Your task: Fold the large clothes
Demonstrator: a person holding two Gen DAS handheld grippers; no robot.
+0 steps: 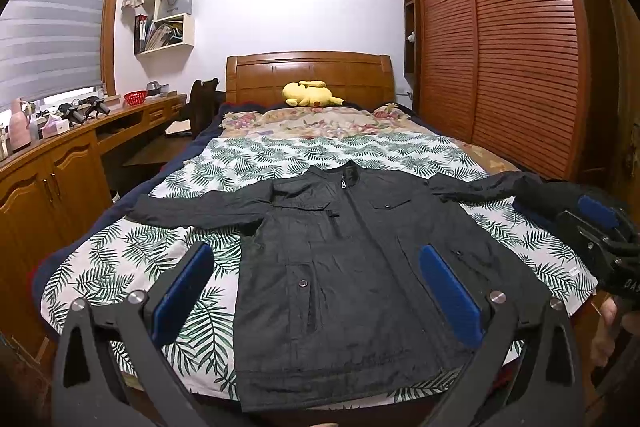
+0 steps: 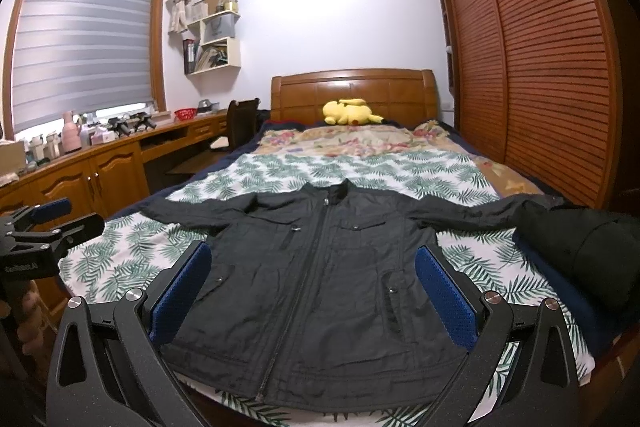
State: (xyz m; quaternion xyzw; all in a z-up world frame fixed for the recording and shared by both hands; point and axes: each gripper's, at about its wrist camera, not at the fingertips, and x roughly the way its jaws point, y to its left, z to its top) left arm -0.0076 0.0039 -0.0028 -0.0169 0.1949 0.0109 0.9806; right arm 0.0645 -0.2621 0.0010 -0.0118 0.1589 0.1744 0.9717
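A black zip jacket (image 1: 344, 267) lies flat, front up, on the leaf-print bed cover (image 1: 256, 159), sleeves spread to both sides, hem toward me. It also shows in the right wrist view (image 2: 320, 279). My left gripper (image 1: 316, 287) is open and empty above the jacket's lower half. My right gripper (image 2: 312, 287) is open and empty above the hem area. The right gripper shows at the right edge of the left wrist view (image 1: 600, 223); the left gripper shows at the left edge of the right wrist view (image 2: 52, 219).
A yellow plush toy (image 1: 310, 94) lies by the wooden headboard (image 1: 308, 71). A wooden desk with clutter (image 1: 80, 131) runs along the left. A slatted wardrobe (image 1: 512, 39) stands on the right. A dark bundle (image 2: 592, 255) lies at the bed's right edge.
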